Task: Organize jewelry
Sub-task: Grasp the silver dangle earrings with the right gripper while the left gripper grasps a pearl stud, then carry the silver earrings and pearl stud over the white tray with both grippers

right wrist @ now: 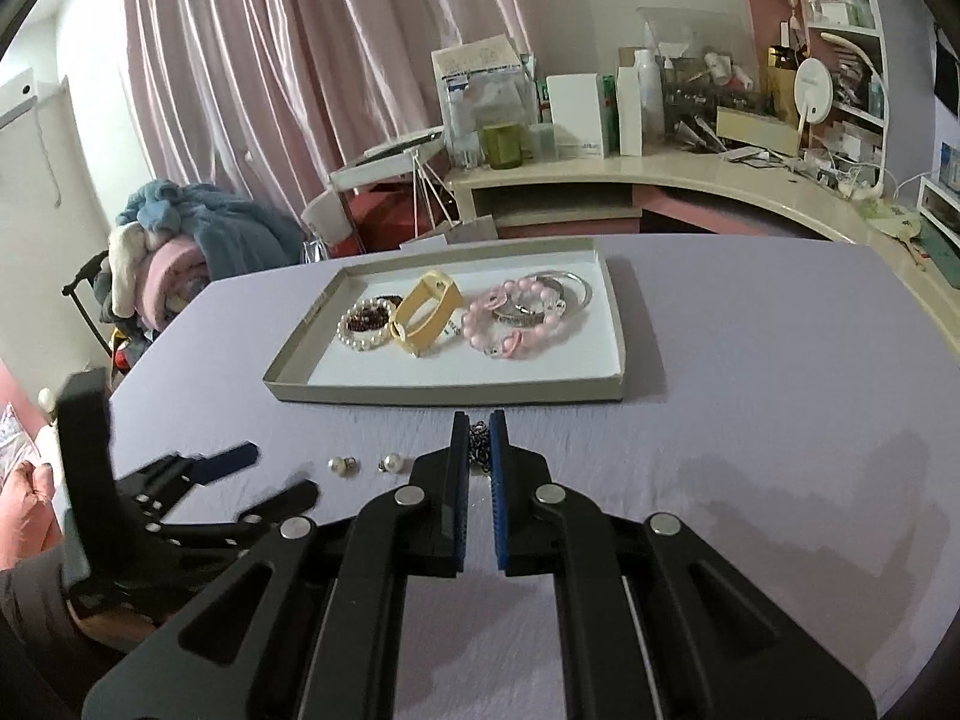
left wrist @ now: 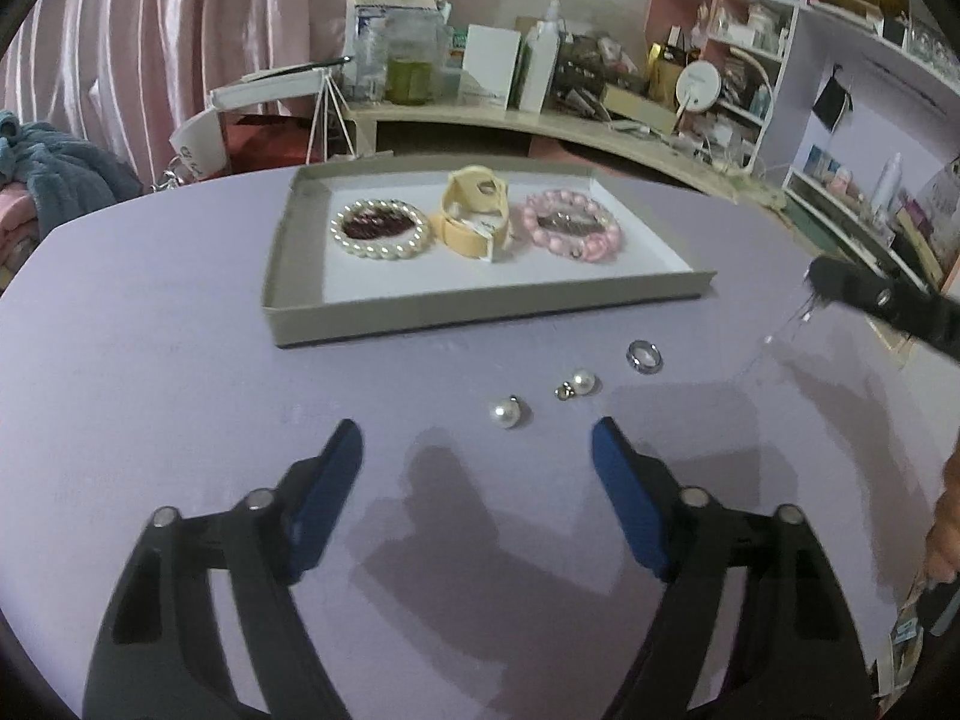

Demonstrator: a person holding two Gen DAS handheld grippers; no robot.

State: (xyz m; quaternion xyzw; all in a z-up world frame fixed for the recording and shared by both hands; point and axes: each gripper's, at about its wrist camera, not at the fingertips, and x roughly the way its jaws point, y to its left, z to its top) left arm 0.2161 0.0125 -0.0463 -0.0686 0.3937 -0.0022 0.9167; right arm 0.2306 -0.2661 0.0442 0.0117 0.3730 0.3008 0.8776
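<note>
Step in hand: transfer of loose pieces into the shallow grey cardboard tray with white floor (left wrist: 480,315). The right gripper (right wrist: 478,420) has its jaws clenched on a thin dark metal chain (right wrist: 478,462), which hangs between the pads just short of the tray's near wall. The left gripper (left wrist: 477,444) has its jaws released and empty, poised over the lilac table (left wrist: 180,360).

Loose on the table, just ahead of the left jaws: a white pearl earring (left wrist: 507,413), a second white pearl earring with metal clasp (left wrist: 576,385), and a silver metal ring (left wrist: 644,356).

Already in the tray: a white pearl bracelet (left wrist: 379,234), a cream strap watch band (left wrist: 474,213), and a pink bead bracelet (left wrist: 573,228).

Next move, by judgement: carry the chain over the tray wall and release; the left jaws should close on the nearest pearl, which is small, round and likely to roll.

Room: pink curtains (right wrist: 252,60), a cluttered cream shelf-desk (right wrist: 660,180), folded blankets (right wrist: 174,252).
</note>
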